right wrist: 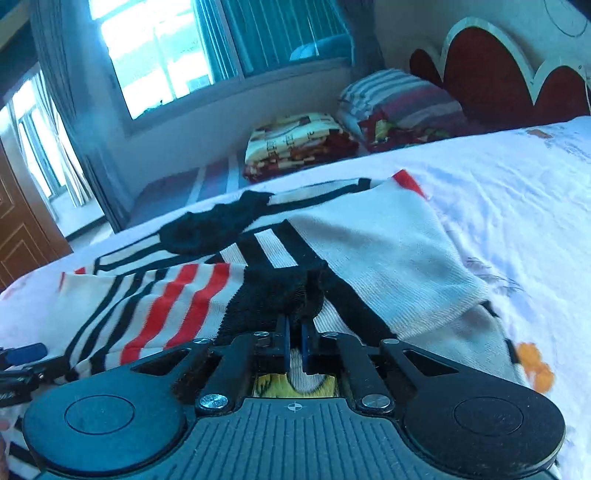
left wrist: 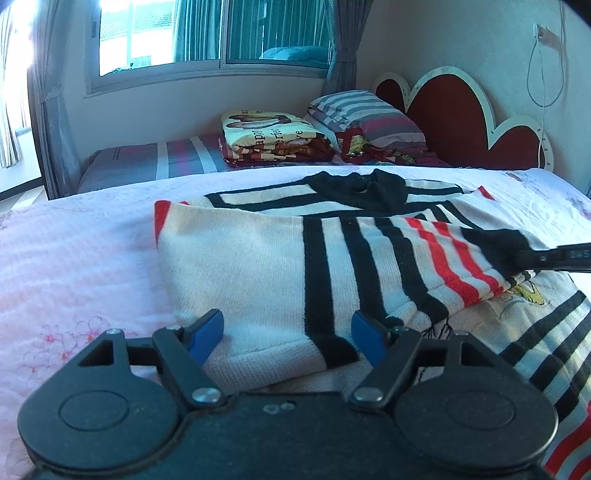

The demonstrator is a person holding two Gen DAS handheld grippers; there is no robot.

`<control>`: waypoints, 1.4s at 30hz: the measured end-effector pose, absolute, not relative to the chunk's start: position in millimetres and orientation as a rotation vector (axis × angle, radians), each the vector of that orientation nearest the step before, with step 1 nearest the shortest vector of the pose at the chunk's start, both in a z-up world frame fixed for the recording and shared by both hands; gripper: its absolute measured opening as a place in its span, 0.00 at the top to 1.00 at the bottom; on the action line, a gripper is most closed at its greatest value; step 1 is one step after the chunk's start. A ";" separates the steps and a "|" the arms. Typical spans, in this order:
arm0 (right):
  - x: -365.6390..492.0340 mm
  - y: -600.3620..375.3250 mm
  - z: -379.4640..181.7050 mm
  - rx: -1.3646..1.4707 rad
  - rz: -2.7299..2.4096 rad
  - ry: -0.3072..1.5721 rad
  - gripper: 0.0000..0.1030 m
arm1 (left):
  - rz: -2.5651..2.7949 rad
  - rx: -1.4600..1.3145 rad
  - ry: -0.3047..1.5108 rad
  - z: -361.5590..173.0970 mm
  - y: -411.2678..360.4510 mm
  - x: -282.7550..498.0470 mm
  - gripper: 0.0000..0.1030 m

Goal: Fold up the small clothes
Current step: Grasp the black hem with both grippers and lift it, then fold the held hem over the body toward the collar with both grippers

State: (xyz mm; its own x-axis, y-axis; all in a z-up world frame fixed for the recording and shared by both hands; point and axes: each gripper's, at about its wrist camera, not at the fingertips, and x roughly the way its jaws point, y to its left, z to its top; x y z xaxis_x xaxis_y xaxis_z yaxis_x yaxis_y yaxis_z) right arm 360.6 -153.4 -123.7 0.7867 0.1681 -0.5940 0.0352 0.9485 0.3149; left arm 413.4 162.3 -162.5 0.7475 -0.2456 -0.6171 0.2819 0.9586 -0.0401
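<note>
The sweater (left wrist: pixel 280 266) lies spread across the bed (left wrist: pixel 74 266), cream knit with black and red stripes, its black collar (left wrist: pixel 354 188) toward the far edge, the headboard (left wrist: pixel 461 122) beyond to the right. One sleeve (left wrist: pixel 424 251) is folded in over the body, its black cuff (left wrist: pixel 506 243) reaching toward the bed's right side. A printed figure in yellow shows on the sweater's front just under that cuff.

The left gripper (left wrist: pixel 288 332) sits low at the near edge of the bed, its blue pads (left wrist: pixel 207 332) wide apart, the folded cream edge of the sweater lying between them; neither pad presses on the cloth.

The right gripper (right wrist: pixel 295 332) has its blue pads drawn close together, and the black cuff (right wrist: pixel 280 291) bunches up right at the tips, pinched there. In the left wrist view that same gripper comes in from the right edge as a dark bar (left wrist: pixel 554 258) meeting the cuff.

At the far corner of the bed, by the headboard, a striped pillow (left wrist: pixel 365 114) rests beside a folded blanket (left wrist: pixel 273 136). Behind them the window (left wrist: pixel 207 33) glows bright between grey curtains (left wrist: pixel 48 110)
</note>
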 end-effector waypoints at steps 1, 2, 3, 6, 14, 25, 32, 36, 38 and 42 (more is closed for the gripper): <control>354.4 -152.7 -122.6 0.312 0.074 0.658 0.96 | -0.292 0.059 0.665 -162.6 163.0 412.2 0.28; 353.5 -151.4 -124.7 0.303 0.073 0.666 0.95 | -0.295 0.066 0.667 -163.5 162.7 412.2 0.27; 356.8 -149.5 -129.3 0.291 0.069 0.689 0.95 | -0.294 0.083 0.678 -166.3 161.6 412.8 0.27; 365.5 -148.0 -136.9 0.284 0.058 0.686 0.95 | -0.286 0.125 0.705 -167.2 153.7 416.5 0.25; 359.2 -151.5 -125.1 0.237 0.031 0.723 0.84 | -0.262 0.139 0.693 -158.5 153.2 402.6 0.25; 253.8 -177.8 -87.5 0.115 0.101 0.657 0.43 | -0.136 -0.024 0.724 -136.0 175.7 274.4 0.15; 139.2 -244.4 -95.2 0.225 0.167 0.751 0.43 | -0.086 -0.237 0.760 -135.1 189.8 163.3 0.17; 87.3 -274.2 -104.6 0.279 0.182 0.786 0.43 | -0.117 -0.320 0.783 -141.9 182.7 121.1 0.24; 72.4 -287.0 -109.4 0.351 0.201 0.804 0.43 | -0.146 -0.397 0.800 -148.9 182.2 108.6 0.36; 68.7 -305.3 -120.5 0.535 0.278 0.835 0.44 | -0.154 -0.573 0.790 -162.0 185.4 98.0 0.36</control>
State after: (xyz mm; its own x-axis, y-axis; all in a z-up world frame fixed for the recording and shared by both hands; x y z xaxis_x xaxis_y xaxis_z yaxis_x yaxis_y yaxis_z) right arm 68.7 -305.3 -120.5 0.6455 0.4357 -0.6273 -0.0271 0.8339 0.5513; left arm 98.0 185.4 -162.0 0.7014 -0.3389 -0.6271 -0.0785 0.8377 -0.5405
